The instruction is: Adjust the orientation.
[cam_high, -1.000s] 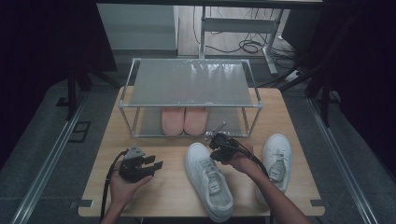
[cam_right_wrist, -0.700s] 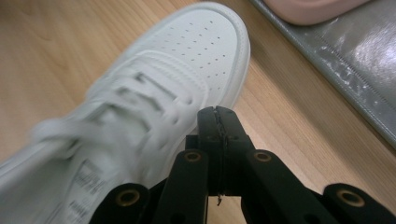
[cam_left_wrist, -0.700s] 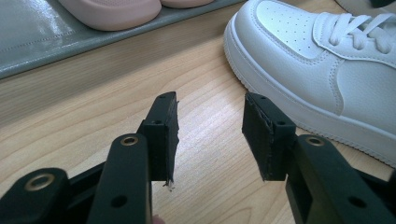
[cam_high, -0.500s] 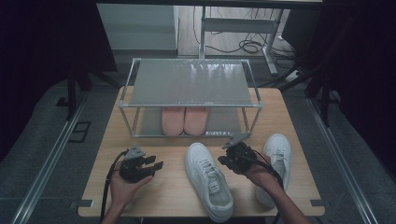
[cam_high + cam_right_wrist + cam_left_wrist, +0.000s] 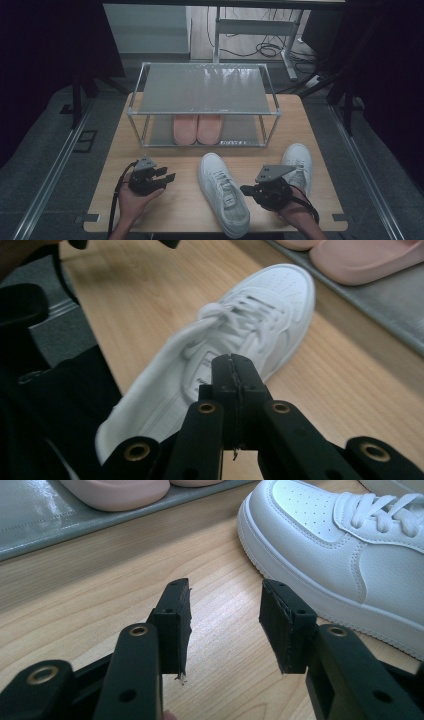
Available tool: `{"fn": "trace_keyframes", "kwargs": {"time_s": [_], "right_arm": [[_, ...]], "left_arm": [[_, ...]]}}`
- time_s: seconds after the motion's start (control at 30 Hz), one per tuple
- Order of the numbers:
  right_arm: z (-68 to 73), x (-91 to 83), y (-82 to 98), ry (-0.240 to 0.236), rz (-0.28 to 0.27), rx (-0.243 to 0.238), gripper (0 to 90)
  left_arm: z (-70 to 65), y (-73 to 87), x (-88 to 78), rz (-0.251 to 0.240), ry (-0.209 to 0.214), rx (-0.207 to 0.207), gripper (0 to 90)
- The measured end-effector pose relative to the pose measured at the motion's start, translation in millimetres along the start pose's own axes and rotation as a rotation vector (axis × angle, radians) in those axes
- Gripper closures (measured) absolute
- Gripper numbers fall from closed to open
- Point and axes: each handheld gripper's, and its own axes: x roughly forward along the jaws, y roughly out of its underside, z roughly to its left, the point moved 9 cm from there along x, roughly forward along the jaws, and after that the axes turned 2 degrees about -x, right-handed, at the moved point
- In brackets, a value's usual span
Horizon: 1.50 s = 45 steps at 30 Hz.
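Sneaker (image 5: 222, 192) unmoved | right tool (image 5: 246, 190) pulled back rightward, pinched closed, empty | left tool (image 5: 169, 177) agape, empty

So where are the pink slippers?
In the high view, the pink slippers sit side by side on the rack's lower shelf, behind the white sneaker.

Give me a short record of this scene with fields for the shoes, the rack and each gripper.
near sneaker: white lace-up sneaker lying on the wooden table, between the two grippers
far sneaker: second white sneaker at the table's right side
rack: metal shoe rack, pink slippers on its lower shelf
left gripper: jaws open, nothing between them
right gripper: jaws shut, empty, pointing at the near sneaker
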Motion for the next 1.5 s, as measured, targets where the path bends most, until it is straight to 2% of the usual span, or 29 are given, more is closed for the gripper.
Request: {"fn": "trace_keyframes", "kwargs": {"time_s": [0.13, 0.27, 0.4, 0.5, 0.6, 0.73, 1.1, 1.33, 1.5], "right_arm": [[10.9, 0.0, 3.2, -0.034, -0.007, -0.001, 90.0], [31.7, 0.4, 4.9, -0.088, -0.019, -0.017, 90.0], [53.1, 4.9, 9.5, -0.118, -0.009, -0.048, 90.0], [66.3, 12.1, 18.0, -0.147, 0.020, -0.064, 90.0], [73.7, 16.4, 23.2, -0.173, 0.031, -0.063, 90.0], [78.7, 19.4, 26.9, -0.180, 0.049, -0.076, 90.0], [76.2, 20.6, 32.0, -0.156, 0.084, -0.099, 90.0], [55.5, 13.2, 37.4, -0.092, 0.096, -0.077, 90.0], [40.0, 9.7, 40.1, -0.066, 0.094, -0.057, 90.0]], "left_arm": [[-0.1, -0.1, 0.0, -0.001, 0.003, -0.003, 56.0], [0.3, 0.1, -0.1, 0.000, 0.002, -0.007, 56.0], [0.0, 0.2, 0.2, -0.001, 0.004, -0.004, 56.0], [0.0, 0.1, 0.0, -0.001, 0.005, -0.005, 56.0], [0.2, 0.3, 0.8, 0.001, 0.005, -0.006, 56.0], [-0.2, 0.7, 1.1, 0.002, 0.005, -0.010, 56.0], [0.3, 0.6, 0.5, 0.000, 0.006, -0.008, 56.1], [0.9, 1.2, 1.4, 0.003, 0.005, -0.014, 56.0], [1.5, 1.6, 2.0, 0.006, 0.002, -0.014, 56.1]]}}
